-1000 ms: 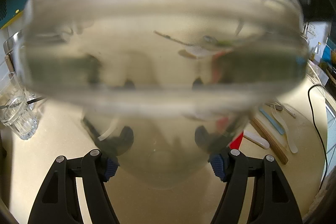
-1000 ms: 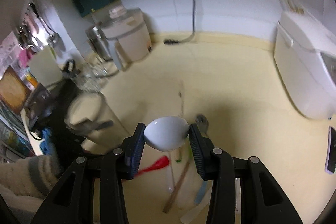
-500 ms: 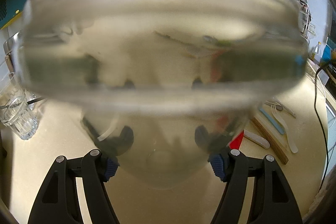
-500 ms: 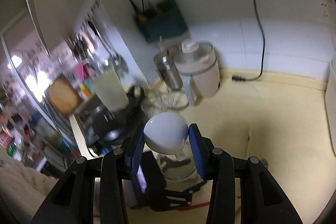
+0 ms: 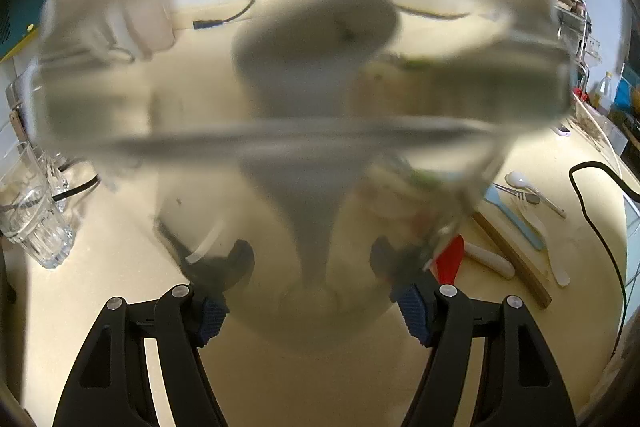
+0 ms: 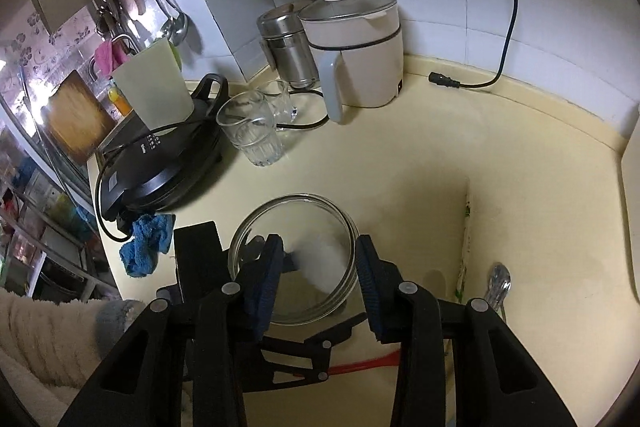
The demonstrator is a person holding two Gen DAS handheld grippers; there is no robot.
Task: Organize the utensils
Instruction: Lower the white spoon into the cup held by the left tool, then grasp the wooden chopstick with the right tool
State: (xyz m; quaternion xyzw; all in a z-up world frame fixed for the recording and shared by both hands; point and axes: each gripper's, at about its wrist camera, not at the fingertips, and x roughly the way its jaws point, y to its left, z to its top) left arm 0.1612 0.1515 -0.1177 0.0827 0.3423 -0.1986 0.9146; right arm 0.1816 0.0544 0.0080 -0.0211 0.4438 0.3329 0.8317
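My left gripper is shut on a clear glass cup that fills the left wrist view. A white spoon stands inside it, bowl up and handle down toward the bottom. In the right wrist view my right gripper hovers right over the cup's mouth. Its jaws are closing. The spoon is a white blur below and between the pads, inside the rim, and the pads do not press on it.
Loose utensils lie to the right of the cup: a red spatula, a wooden stick, a blue spatula, a metal spoon. A ribbed tumbler, a black griddle, a white kettle and a blue cloth crowd the back left.
My right gripper swung left from above the loose utensils to above the cup. The white spoon it held has left its pads and is now inside the cup. The left gripper kept still.
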